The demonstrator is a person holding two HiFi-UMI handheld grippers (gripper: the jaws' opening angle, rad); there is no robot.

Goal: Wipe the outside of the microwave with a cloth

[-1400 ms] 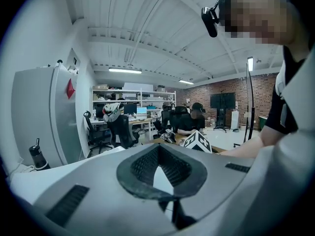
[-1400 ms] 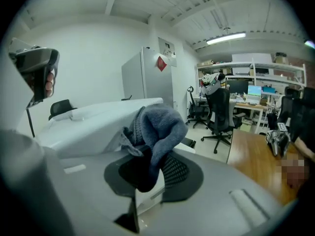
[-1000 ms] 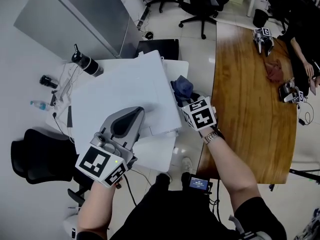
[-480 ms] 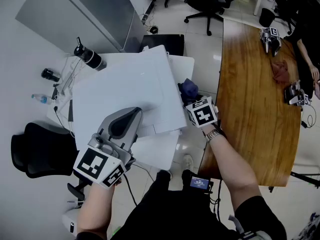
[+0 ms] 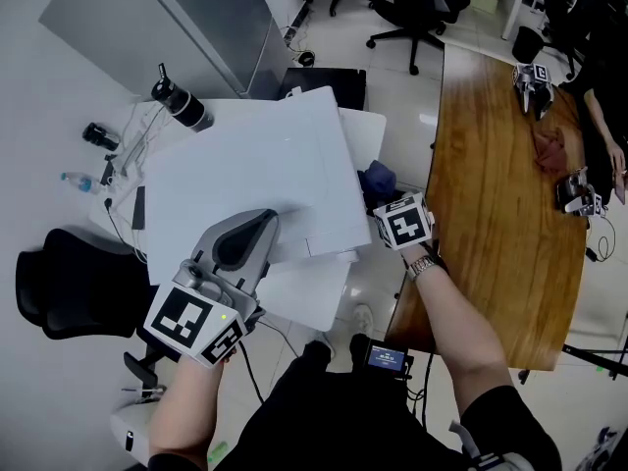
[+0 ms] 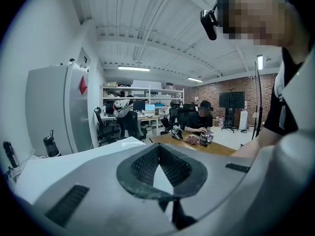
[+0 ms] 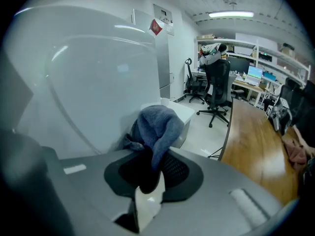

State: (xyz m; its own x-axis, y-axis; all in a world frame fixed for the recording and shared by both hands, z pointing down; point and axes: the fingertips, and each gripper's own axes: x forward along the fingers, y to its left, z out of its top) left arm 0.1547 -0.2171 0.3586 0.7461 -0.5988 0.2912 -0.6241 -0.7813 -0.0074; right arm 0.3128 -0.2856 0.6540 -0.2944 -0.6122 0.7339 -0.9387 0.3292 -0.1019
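The right gripper (image 7: 147, 178) pinched a blue cloth (image 7: 157, 124) at the right side wall of the white microwave (image 5: 245, 170), placed for wiping. The left gripper (image 5: 257, 226), jaws closed on nothing, lay on top, apparently steadying it.

Left gripper (image 6: 158, 150): jaws closed tip to tip with nothing between them, and the white top of the microwave (image 6: 69, 159) lying beyond. Background, left: a tall grey cabinet (image 6: 54, 109) with a dark bottle (image 6: 50, 145) standing before it. Background, centre: shelving (image 6: 142, 95), office chairs (image 6: 129, 124), and a wooden table (image 6: 212, 149) bearing a reddish rag (image 6: 191, 139), with a seated person (image 6: 202, 119) behind it.
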